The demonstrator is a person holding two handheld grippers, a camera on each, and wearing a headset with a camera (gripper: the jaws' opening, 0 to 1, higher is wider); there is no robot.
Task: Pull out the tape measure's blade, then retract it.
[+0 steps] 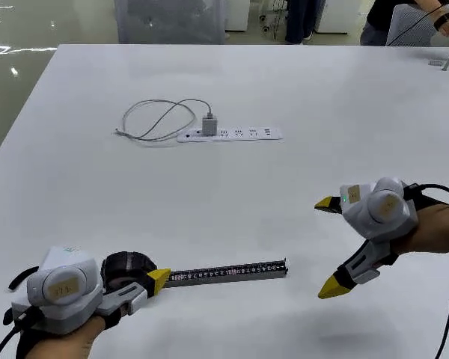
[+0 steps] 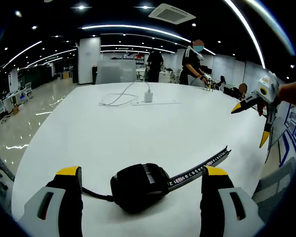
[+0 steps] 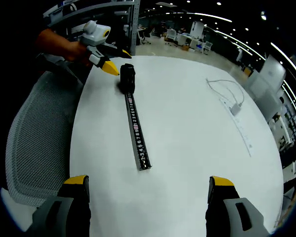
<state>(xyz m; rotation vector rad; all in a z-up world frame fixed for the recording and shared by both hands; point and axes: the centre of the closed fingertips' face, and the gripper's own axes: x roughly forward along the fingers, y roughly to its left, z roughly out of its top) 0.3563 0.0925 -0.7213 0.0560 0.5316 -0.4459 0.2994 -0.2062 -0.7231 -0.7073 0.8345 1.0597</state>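
Two grippers were at the white bench [image 1: 284,187]. The left gripper [image 2: 140,172] had its jaws released and spread wide on either side of the tape measure [image 1: 127,269], not touching it. The black case rested on the bench at the near left. Its blade [image 1: 228,272] lay pulled out flat across the bench toward the right gripper [image 1: 328,245], whose jaws were likewise released, apart from the blade's tip. Farther back lay a power strip [image 1: 236,134] with a charger [image 1: 209,123] plugged in and a looped cable [image 1: 153,120].
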